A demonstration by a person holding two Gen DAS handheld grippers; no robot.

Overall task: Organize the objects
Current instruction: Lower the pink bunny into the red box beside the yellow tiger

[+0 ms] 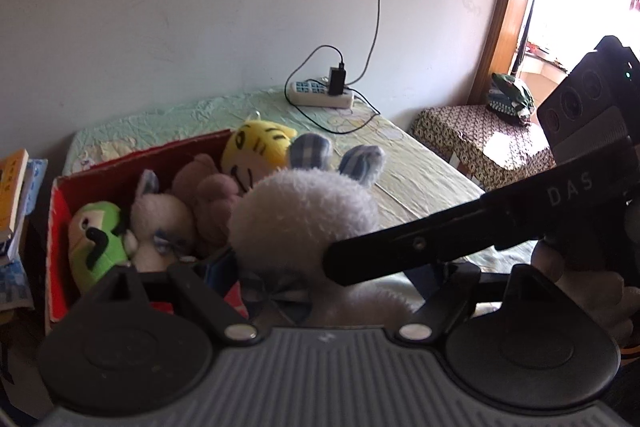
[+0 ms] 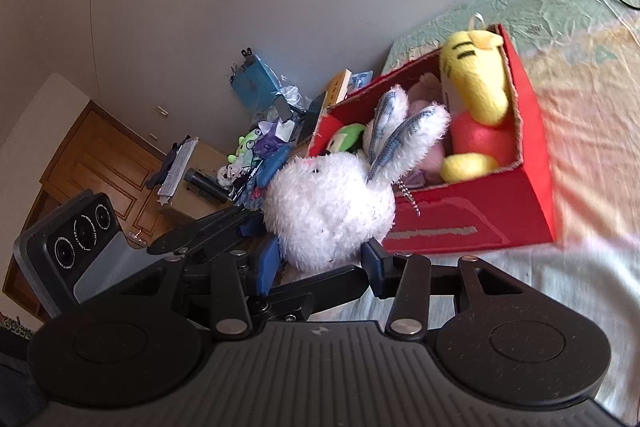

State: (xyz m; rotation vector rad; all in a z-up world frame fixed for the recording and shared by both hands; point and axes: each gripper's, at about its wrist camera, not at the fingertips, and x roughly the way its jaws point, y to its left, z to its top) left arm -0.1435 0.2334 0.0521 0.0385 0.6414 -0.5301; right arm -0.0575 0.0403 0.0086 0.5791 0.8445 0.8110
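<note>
Fluffy white plush rabbit point(image 2: 332, 203) with striped ears, clamped between right claw point(image 2: 320, 263) and left claw point(image 2: 248, 227), near red cardboard box point(image 2: 480, 215) of soft plush toys, on crinkled bed sheet point(image 2: 580, 131).

left wrist: close behind white plush rabbit point(image 1: 304, 215), faces wall, window upper right | right wrist: close, tilted, faces wall corner | shared: rabbit, red box point(image 2: 472, 215) of toys, bed point(image 1: 420, 167)

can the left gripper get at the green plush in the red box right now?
Probably not. The left gripper is closed on the white bunny plush, as is the right gripper. The green plush lies exposed at the red box's near end, but the bunny must go first.
</note>
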